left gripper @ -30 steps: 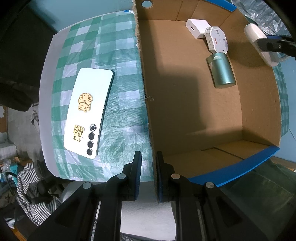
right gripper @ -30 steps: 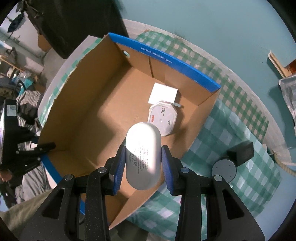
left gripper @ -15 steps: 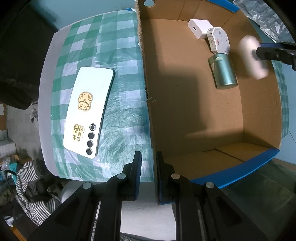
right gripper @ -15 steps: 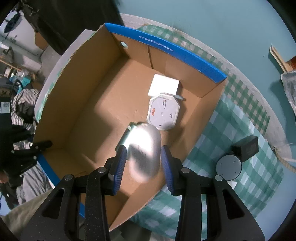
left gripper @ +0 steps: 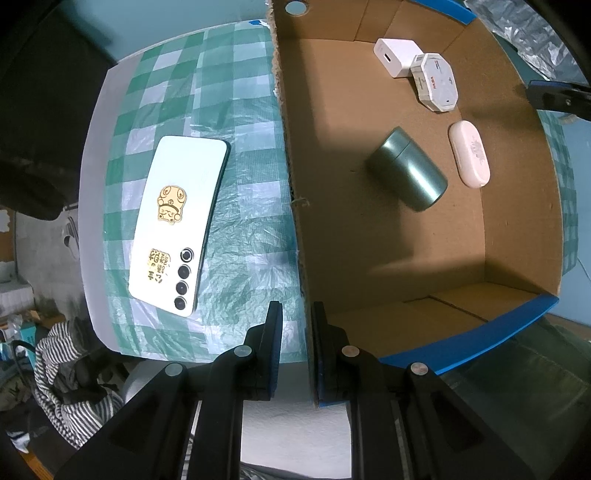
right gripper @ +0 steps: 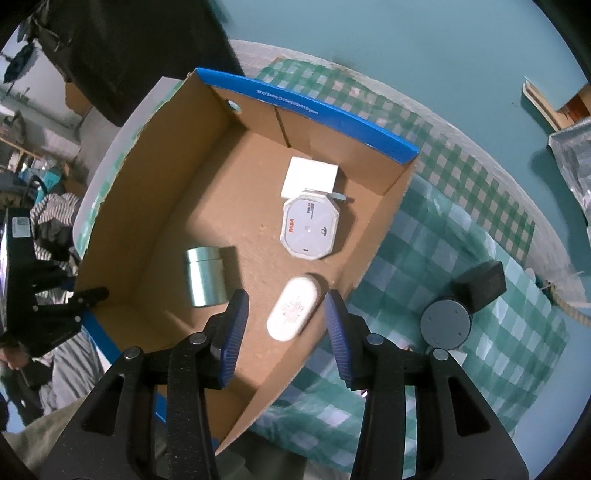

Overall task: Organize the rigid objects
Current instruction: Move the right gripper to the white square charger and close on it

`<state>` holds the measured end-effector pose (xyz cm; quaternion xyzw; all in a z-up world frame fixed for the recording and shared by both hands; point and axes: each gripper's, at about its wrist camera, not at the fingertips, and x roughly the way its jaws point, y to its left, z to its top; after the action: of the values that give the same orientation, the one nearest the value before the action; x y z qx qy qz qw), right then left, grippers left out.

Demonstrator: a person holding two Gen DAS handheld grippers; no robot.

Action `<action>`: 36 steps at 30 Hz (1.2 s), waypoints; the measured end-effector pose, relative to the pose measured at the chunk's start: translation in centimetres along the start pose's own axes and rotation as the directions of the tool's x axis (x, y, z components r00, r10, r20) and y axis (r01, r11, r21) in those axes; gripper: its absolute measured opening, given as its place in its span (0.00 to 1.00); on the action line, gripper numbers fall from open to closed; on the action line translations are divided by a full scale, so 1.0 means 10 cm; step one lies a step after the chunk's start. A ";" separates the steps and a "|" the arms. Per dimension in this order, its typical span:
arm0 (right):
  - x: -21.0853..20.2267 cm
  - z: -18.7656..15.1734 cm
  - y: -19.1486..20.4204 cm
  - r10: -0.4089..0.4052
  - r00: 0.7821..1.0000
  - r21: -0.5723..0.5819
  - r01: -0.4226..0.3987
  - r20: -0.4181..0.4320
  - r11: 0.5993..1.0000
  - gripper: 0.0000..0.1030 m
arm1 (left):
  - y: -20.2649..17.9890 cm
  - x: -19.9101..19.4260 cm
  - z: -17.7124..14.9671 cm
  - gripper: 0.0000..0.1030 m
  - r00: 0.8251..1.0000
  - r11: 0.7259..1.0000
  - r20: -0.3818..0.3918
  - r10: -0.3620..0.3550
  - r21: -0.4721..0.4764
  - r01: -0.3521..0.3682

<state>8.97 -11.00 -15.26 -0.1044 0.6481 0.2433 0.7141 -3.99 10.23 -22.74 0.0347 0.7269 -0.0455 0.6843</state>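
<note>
An open cardboard box [left gripper: 524,221] [right gripper: 155,206] holds a white oval case [left gripper: 469,154] [right gripper: 293,313], a green metal can [left gripper: 406,169] [right gripper: 205,277] on its side, a white octagonal box [left gripper: 436,82] [right gripper: 309,229] and a white charger cube [left gripper: 397,57] [right gripper: 309,177]. My right gripper [right gripper: 286,314] is open and empty above the oval case. My left gripper [left gripper: 296,317] is shut on the box's near side wall. A white phone [left gripper: 179,218] lies back up on the checked cloth, left of the box.
A grey round puck with a black block [right gripper: 461,306] lies on the green checked cloth [right gripper: 461,258] right of the box. Striped fabric [left gripper: 62,376] hangs below the table's edge. Crinkled foil [left gripper: 524,33] sits beyond the box.
My right gripper opened and let go of the white oval case, which dropped to the box floor beside the green can. The can rolled a little. The left gripper stayed put.
</note>
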 end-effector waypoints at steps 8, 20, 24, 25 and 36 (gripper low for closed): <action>-0.10 -0.07 -0.09 -0.011 1.000 0.028 0.011 0.013 1.000 0.50 | 0.00 -0.01 0.01 0.15 1.000 1.000 0.000 0.000 -0.001 0.000; -0.22 -0.18 -0.33 -0.048 0.999 0.080 0.045 0.026 0.996 0.59 | -0.01 -0.04 0.03 0.15 1.000 1.000 0.002 0.001 0.003 -0.001; -0.25 -0.22 -0.40 -0.059 0.998 0.098 0.056 0.028 0.994 0.60 | -0.02 -0.05 0.04 0.15 1.000 1.000 0.000 0.001 0.004 -0.001; -0.25 -0.23 -0.43 -0.062 0.998 0.106 0.059 0.027 0.993 0.61 | -0.03 -0.04 0.05 0.15 1.000 1.000 -0.001 0.000 0.004 0.000; -0.22 -0.38 -0.74 -0.084 0.996 0.172 0.082 0.006 0.982 0.67 | -0.01 -0.03 0.07 0.15 1.000 1.000 -0.006 -0.011 0.008 0.011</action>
<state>9.15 -19.59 -14.89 -0.0676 0.6571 0.1572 0.7341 -3.29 10.05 -22.49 0.0333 0.7288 -0.0521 0.6819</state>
